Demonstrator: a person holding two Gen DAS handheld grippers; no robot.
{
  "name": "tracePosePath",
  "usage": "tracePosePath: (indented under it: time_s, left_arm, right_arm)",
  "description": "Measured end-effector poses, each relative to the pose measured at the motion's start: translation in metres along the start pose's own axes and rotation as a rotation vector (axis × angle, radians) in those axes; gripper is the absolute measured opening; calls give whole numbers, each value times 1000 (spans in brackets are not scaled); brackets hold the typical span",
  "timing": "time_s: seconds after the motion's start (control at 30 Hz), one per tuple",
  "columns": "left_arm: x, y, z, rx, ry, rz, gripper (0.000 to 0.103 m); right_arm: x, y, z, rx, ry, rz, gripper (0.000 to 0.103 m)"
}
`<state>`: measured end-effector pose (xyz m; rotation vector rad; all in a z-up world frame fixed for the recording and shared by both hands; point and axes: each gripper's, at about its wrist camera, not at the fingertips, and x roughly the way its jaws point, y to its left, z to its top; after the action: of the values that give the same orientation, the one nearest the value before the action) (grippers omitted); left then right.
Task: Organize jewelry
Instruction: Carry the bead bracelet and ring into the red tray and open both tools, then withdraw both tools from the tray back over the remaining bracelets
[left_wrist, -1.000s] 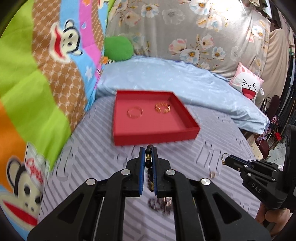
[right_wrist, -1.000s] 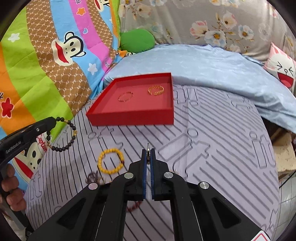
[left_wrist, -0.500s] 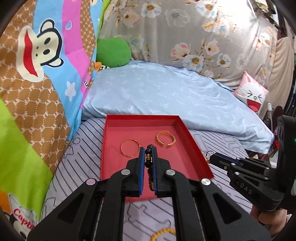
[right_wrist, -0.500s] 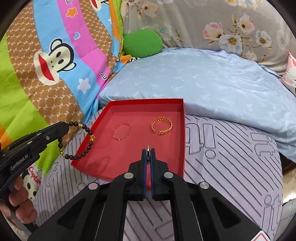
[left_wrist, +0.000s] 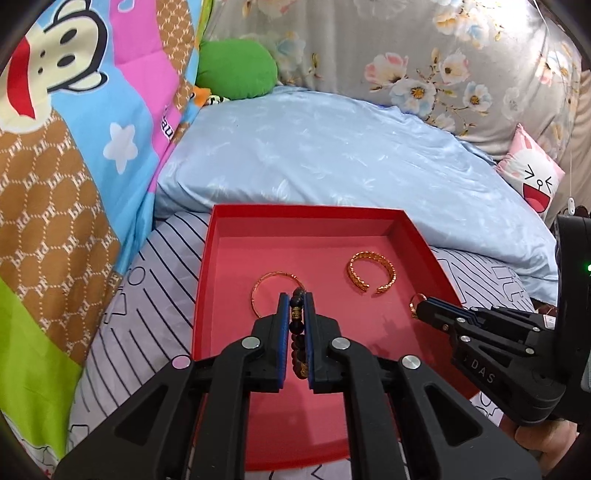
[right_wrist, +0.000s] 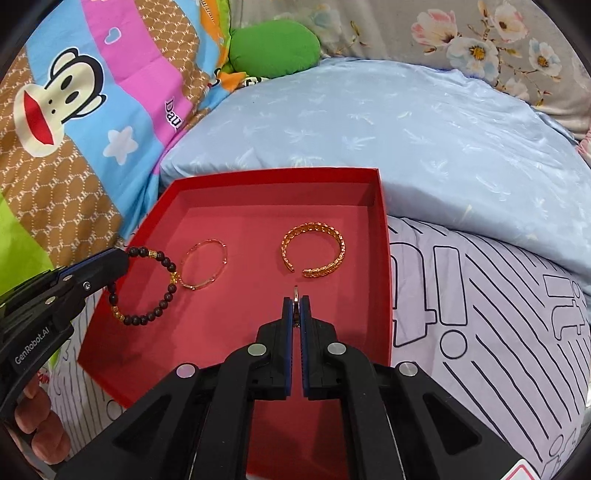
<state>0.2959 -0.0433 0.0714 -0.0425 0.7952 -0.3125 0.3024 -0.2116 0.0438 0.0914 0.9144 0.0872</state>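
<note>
Now both grippers hover over the red tray (right_wrist: 382, 258), the left gripper (left_wrist: 295, 314) clamped on a dark beaded bracelet (right_wrist: 147, 288), the right gripper (right_wrist: 295, 314) pinching a small ring (left_wrist: 417, 301); next, likely, each lowers and releases.

An open tray (right_wrist: 384, 266) set on a bed, with jewelry in it and two grippers held above it.

Inside the tray, a thin bangle (right_wrist: 204, 264) is placed left of an open cuff bracelet (right_wrist: 314, 251), the two lying apart. A beaded bracelet (right_wrist: 147, 288) is gripped by the left gripper (left_wrist: 295, 317) over the tray's left side, just beside the bangle. A small ring (left_wrist: 417, 303) is gripped by the right gripper (right_wrist: 295, 314) nearer the right wall. A quilt (right_wrist: 369, 122) is bunched behind the tray.
</note>
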Motion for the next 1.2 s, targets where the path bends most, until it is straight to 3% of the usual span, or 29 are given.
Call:
tracePosePath:
  time_s: [0.07,0.13,0.2,0.3,0.63,0.7,1.0,1.2]
  left_arm:
    - [2,3,0,-8,-13,10,7]
    - [2,5,0,-17,-18,14,9]
    - [1,8,0,-22,-14,16,26]
    - [-5,11,-2,-24,-28,41,34]
    - [-40,9,-17,-2,-45,68,34]
    - [-52,7,-24,10,-52,74,40]
    - [-100,2,-79,40,-49,89,41]
    - [-118,-1,-124,38,-13,95,41]
  right_arm:
    - [0,0,1,-6,-9,-13,10]
    - [-2,-1,2,-6,-20,-24,23]
    - [-6,-1,1,-7,-34,-30,31]
    - [-16,-1,-2,-7,-56,-26,38]
    - [-63,7,-25,-18,-109,-23,40]
    - [-75,7,-35,-11,-119,-16,42]
    - [-125,17,-100,-53,-143,-86,43]
    - [-143,23,-149,-46,-111,-88,43]
